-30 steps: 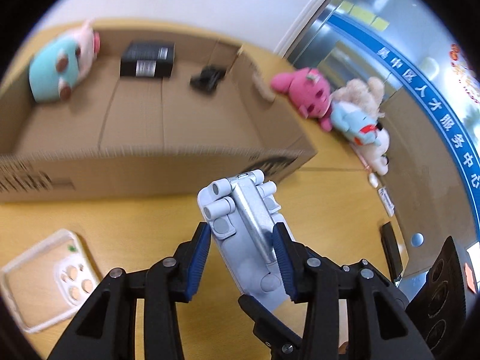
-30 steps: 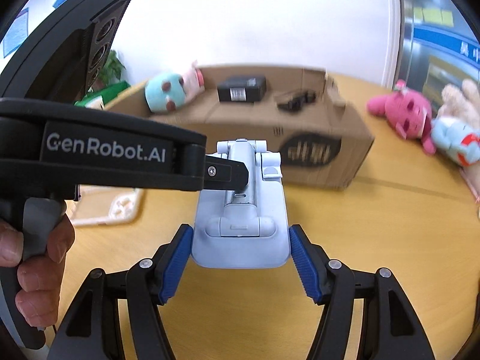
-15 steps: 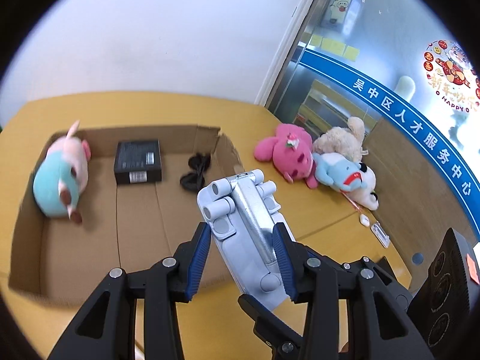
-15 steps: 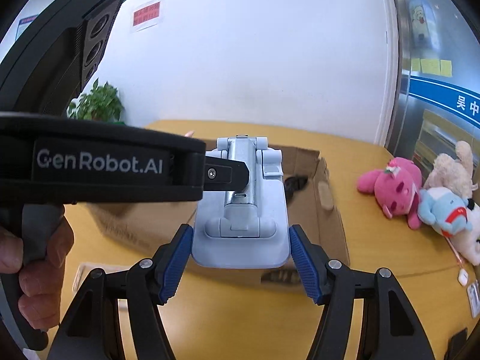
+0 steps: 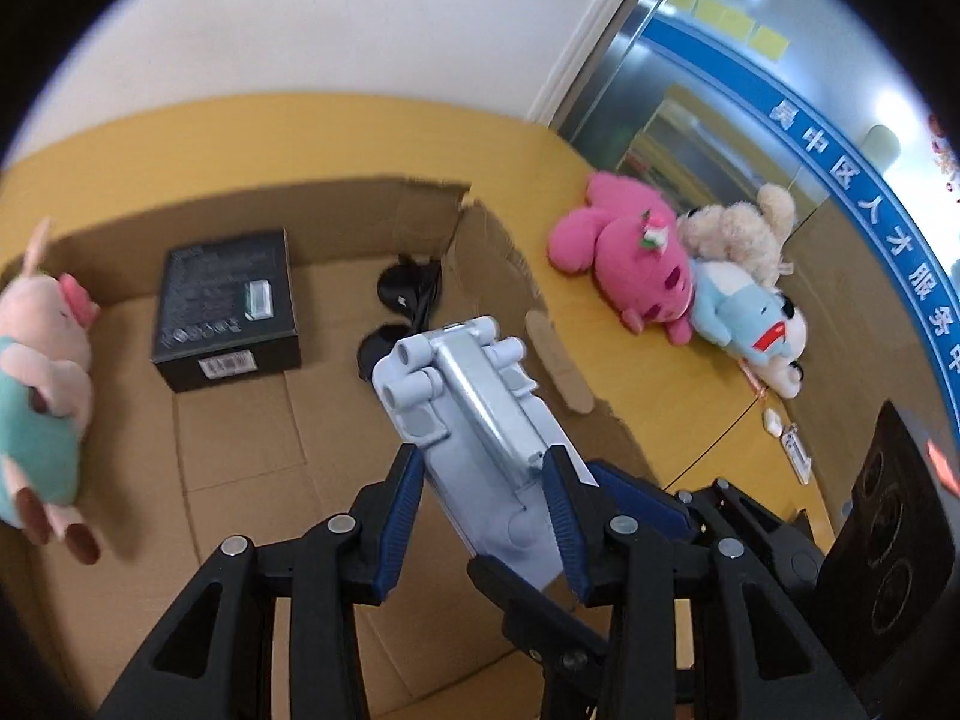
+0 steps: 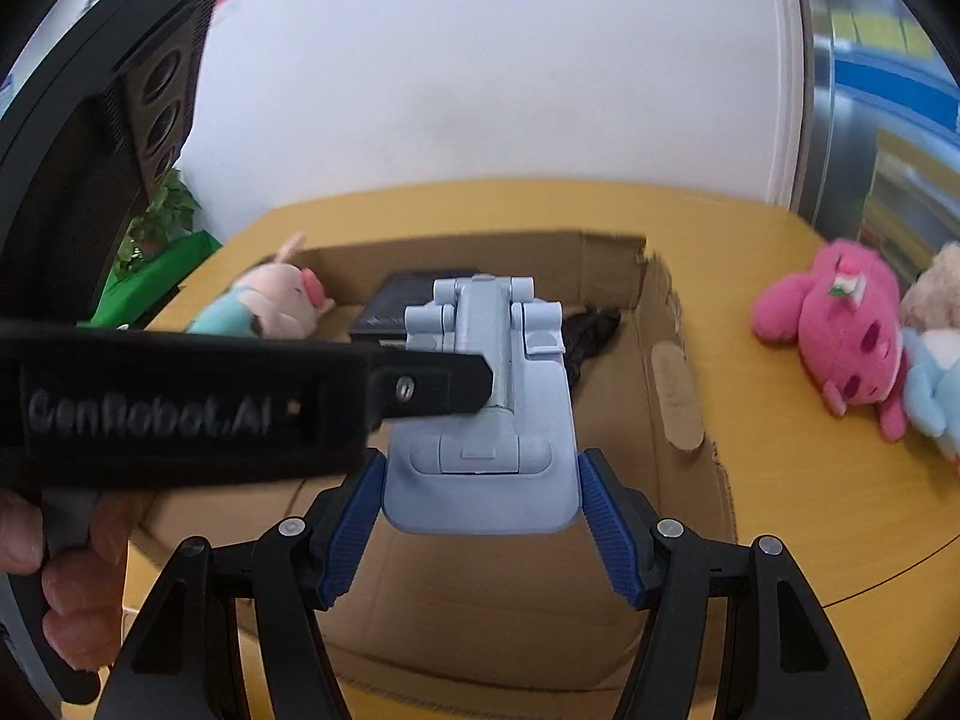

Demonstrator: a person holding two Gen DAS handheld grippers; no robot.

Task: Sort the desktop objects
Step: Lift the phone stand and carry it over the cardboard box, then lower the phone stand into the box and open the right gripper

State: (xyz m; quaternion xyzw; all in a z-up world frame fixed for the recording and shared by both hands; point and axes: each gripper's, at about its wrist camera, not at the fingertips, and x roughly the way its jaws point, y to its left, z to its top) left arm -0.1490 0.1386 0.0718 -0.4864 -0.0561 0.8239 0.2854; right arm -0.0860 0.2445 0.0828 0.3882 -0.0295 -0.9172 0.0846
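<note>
Both grippers are shut on a light blue folding phone stand (image 5: 474, 420), also in the right wrist view (image 6: 486, 420). My left gripper (image 5: 480, 480) grips its narrow part; my right gripper (image 6: 480, 504) grips its wide base. The stand hangs above the open cardboard box (image 5: 240, 450) (image 6: 690, 480). Inside the box lie a black box (image 5: 225, 306), black sunglasses (image 5: 408, 300) and a pink and teal pig plush (image 5: 42, 378) (image 6: 270, 300).
A pink plush (image 5: 630, 264) (image 6: 840, 330), a beige plush (image 5: 738, 228) and a blue and white plush (image 5: 750, 318) lie on the yellow table (image 5: 660, 372) right of the box. A green plant (image 6: 162, 222) stands far left.
Both grippers have carried the stand forward and up, from over the bare table in front of the box to above the box's inside.
</note>
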